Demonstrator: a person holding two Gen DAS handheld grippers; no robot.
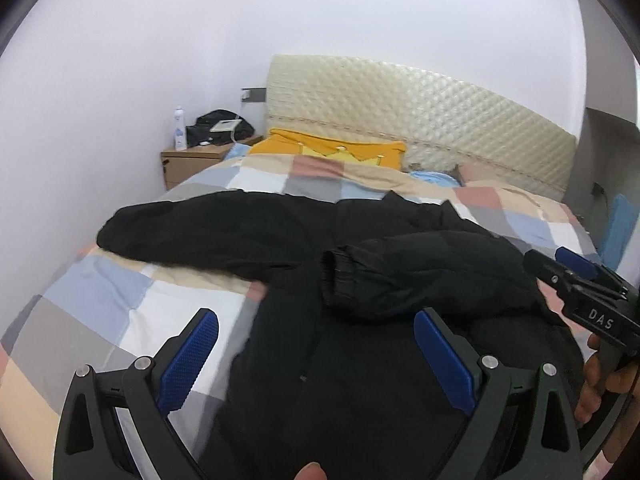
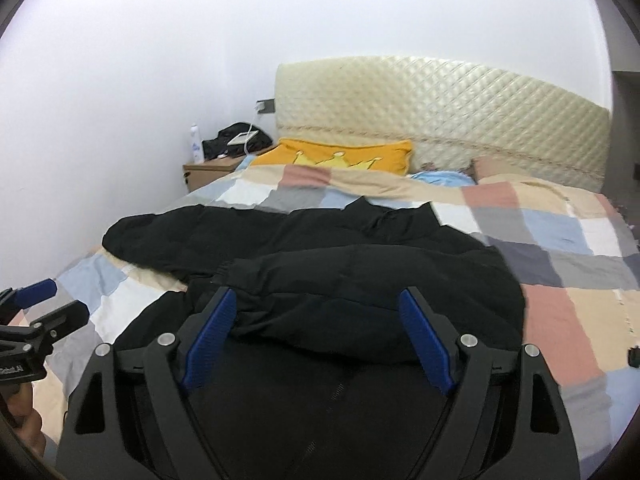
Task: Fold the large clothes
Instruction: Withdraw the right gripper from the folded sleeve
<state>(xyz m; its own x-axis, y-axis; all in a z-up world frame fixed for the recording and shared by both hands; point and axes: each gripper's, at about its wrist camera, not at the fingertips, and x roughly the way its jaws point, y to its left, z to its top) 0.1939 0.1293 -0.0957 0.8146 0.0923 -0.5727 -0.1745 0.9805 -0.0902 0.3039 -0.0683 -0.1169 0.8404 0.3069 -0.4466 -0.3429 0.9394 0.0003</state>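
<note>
A large black jacket lies spread on the checked bedspread. One sleeve is folded across the body, its elastic cuff pointing left. The other sleeve stretches out to the left. My left gripper hovers open above the jacket's near part, nothing between its blue pads. Above the folded sleeve my right gripper stands open and empty too. It also shows at the right edge of the left wrist view as the right gripper, held by a hand.
A quilted cream headboard backs the bed, with an orange pillow and a blue cloth below it. A wooden nightstand in the left corner carries a white bottle and a black bag. White walls surround.
</note>
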